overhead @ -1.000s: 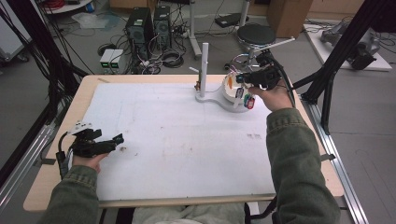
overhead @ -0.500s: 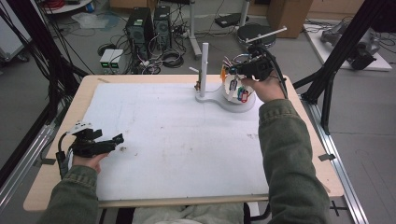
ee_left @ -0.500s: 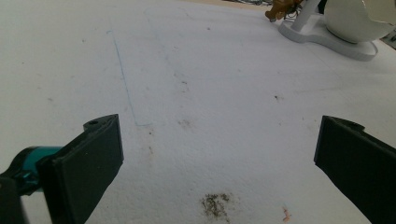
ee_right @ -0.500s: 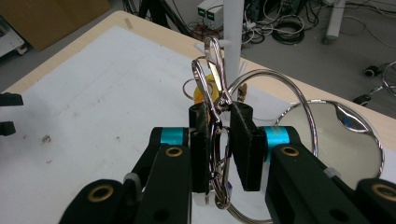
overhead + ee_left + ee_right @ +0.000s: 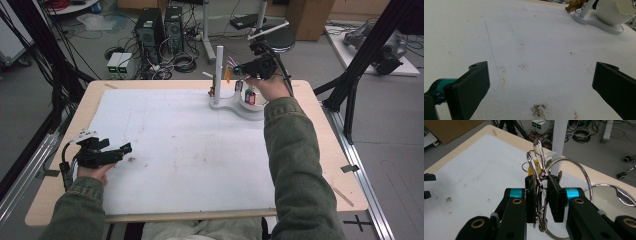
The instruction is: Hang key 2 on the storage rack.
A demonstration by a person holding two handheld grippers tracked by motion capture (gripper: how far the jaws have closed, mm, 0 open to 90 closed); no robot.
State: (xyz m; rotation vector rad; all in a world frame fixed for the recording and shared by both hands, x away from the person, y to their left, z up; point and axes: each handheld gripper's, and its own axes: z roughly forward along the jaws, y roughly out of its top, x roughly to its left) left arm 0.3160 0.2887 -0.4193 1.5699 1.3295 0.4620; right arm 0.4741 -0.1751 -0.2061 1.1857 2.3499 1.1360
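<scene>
Key ring bunch point(image 5: 539, 170) — metal carabiner-type clips w/ a big wire loop — sits pinched between the right gripper's point(image 5: 541, 197) jaws, centre of the right gripper view, clips' long axis standing roughly upright out of the jaws. In the high view the right gripper point(image 5: 252, 67) is held up at upper centre-right, just beside the white stand's point(image 5: 219, 65) post, w/ coloured tags point(image 5: 248, 96) hanging below over the stand's bowl point(image 5: 257, 107). The stand's short side peg point(image 5: 550, 153) lies just beyond the clips, straight ahead of the jaws, so prob. the hang-up point; right hand is far nearer. Left gripper point(image 5: 102, 152) rests at lower left on the worktop point(image 5: 190, 150), jaws spread wide, holding nothing, well apart from the stand.
</scene>
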